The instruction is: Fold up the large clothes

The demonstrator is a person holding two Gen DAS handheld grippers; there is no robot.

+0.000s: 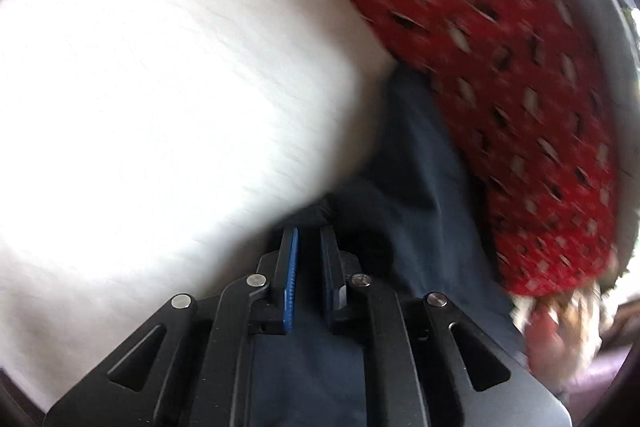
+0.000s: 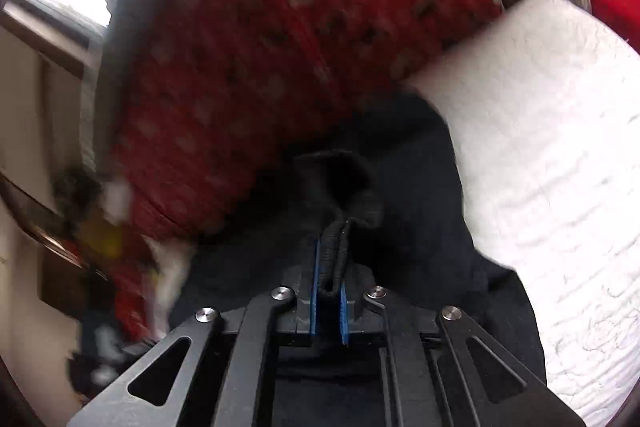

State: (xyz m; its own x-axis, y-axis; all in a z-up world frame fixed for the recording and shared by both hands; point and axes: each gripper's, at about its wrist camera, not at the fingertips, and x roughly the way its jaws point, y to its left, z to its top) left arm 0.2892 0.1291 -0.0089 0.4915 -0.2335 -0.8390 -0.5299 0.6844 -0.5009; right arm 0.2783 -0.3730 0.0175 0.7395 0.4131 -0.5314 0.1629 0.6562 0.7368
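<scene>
Dark navy soft cloth garment [image 2: 420, 163], limp and light: right gripper [image 2: 329, 267] pinches its ribbed hem tight; left gripper [image 1: 310, 239] nearly closed on its edge, over the white quilted bedspread [image 1: 160, 87].

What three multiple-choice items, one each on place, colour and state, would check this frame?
1. Where is the red cloth relative to the dark garment?
A. beyond it
B. under the gripper
C. absent

2. What colour are the pads?
A. green
B. blue
C. white

3. How is the right gripper?
A. wide open
B. shut on nothing
C. shut on the dark garment

Key: 1 A, red cloth lies past the garment; 2 B, blue strips line both fingers; 3 C, a bunched dark hem sits pinched between the pads.
</scene>
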